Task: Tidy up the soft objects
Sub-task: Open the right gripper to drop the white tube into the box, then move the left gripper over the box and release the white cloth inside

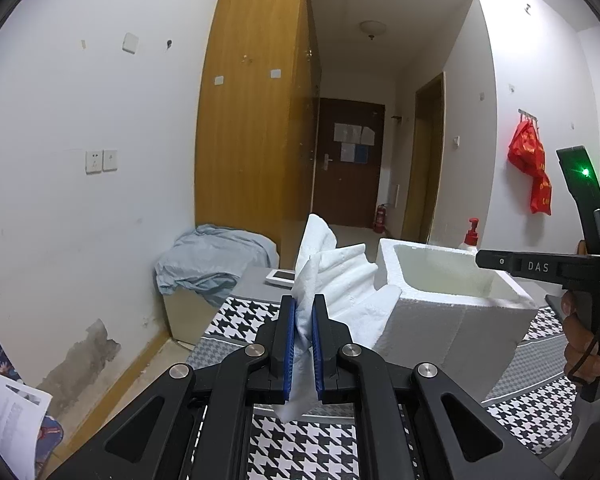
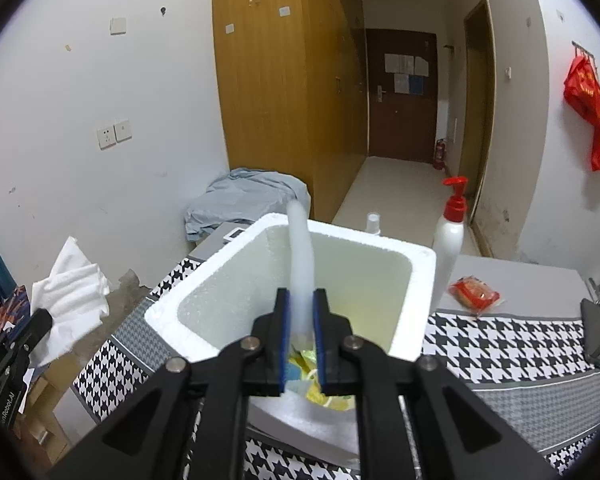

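Left [image 1: 303, 312], fingers clamped tight on a crumpled white towel [image 1: 332, 276], held just beside the foam box [image 1: 440, 316] on the counter [image 1: 308, 452]. Right [image 2: 300, 308], fingers slightly parted around an upright translucent white strip [image 2: 300, 248], poised over the box's open top.

each fisheye view looks forward along its own claw, tilted slightly down over the houndstooth worktop [image 1: 300, 452] toward the hallway. the left view sits beside the foam box [image 1: 452, 312]; the right view hangs close above it, looking in. both share box, wardrobe [image 2: 276, 92] and far door [image 1: 348, 160].
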